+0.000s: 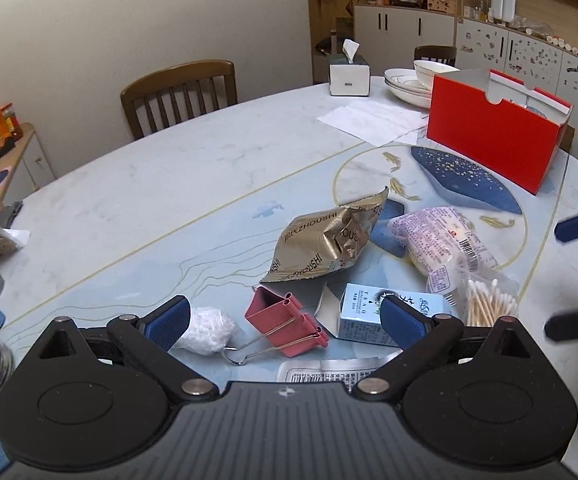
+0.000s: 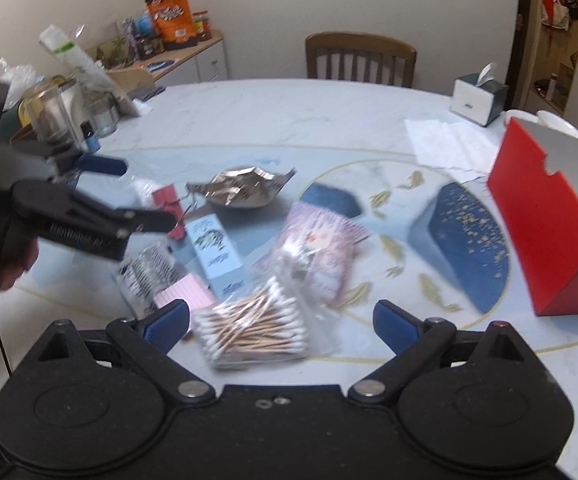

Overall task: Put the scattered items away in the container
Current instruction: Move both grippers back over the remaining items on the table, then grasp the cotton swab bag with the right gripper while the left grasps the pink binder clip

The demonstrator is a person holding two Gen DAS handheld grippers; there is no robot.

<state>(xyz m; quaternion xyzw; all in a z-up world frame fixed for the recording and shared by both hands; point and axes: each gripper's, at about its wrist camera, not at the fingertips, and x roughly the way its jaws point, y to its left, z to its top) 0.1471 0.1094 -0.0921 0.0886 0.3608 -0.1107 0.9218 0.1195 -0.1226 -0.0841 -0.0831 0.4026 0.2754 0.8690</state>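
Jaws of both grippers spread wide, nothing between the blue pads. Left gripper (image 1: 285,320) low over the marble-patterned oval table (image 1: 169,176), framing a pink metal binder clip with wire handles (image 1: 285,326) lying on its side; white fluffy cotton ball (image 1: 209,330) just beside the left pad; pale blue small carton with printed label (image 1: 363,316) partly behind the right pad. Crumpled gold foil packet (image 1: 325,244) farther out, near the table centre, next to a pink-printed plastic-wrapped pack (image 1: 437,240). Clear bag of wooden cotton swabs (image 1: 489,302) at the right of the cluster, touching the pink-printed pack.

Right gripper (image 2: 281,318) above the same clear bag of swabs (image 2: 253,332), which lies between its pads without contact visible. Left gripper seen from the side in the right wrist view (image 2: 125,196), held by a hand (image 2: 13,264) at the left edge. View blurred; fine detail of the smaller items not legible.

Red open-topped cardboard box (image 1: 493,136), the container, upright at the far right of the table, well apart from the scattered cluster; contents not clearly visible. White tissue box (image 1: 349,76) and stacked white bowls (image 1: 413,80) beyond it.
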